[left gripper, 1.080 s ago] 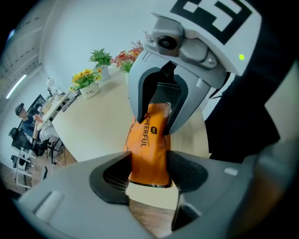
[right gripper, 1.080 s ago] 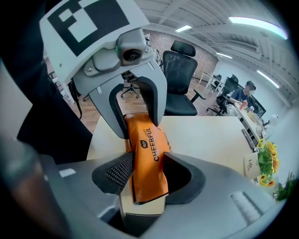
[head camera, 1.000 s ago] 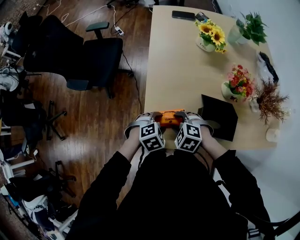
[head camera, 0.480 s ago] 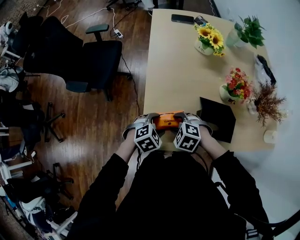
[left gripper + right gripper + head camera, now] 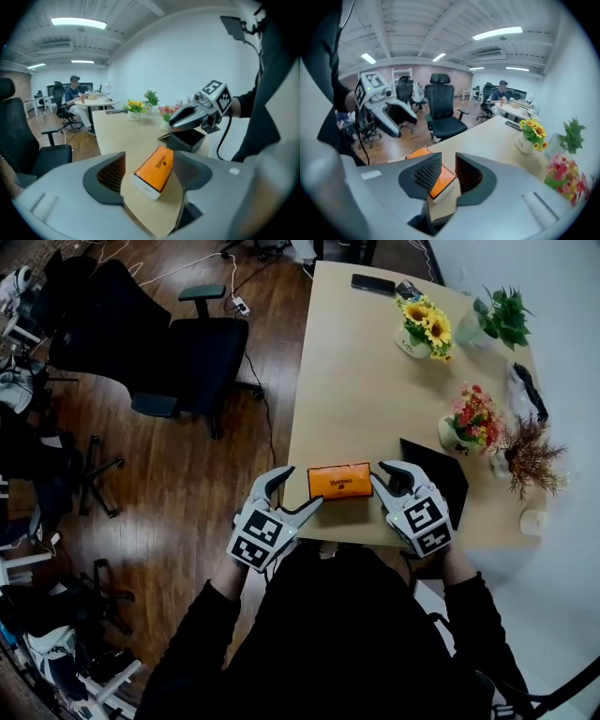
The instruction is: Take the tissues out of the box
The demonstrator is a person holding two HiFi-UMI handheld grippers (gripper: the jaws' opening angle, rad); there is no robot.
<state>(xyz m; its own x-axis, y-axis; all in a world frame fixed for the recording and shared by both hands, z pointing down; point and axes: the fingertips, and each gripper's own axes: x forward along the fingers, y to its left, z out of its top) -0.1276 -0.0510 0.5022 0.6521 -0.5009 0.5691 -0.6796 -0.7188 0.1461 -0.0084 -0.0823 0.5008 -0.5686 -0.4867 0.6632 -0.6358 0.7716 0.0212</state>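
The orange tissue box (image 5: 339, 481) lies flat at the near edge of the counter (image 5: 356, 381), lower centre. My left tool (image 5: 302, 488) has just been spreading, my right tool (image 5: 380, 474) narrowing. Both flank it, gripping nothing. One-sided contact could shove it off.
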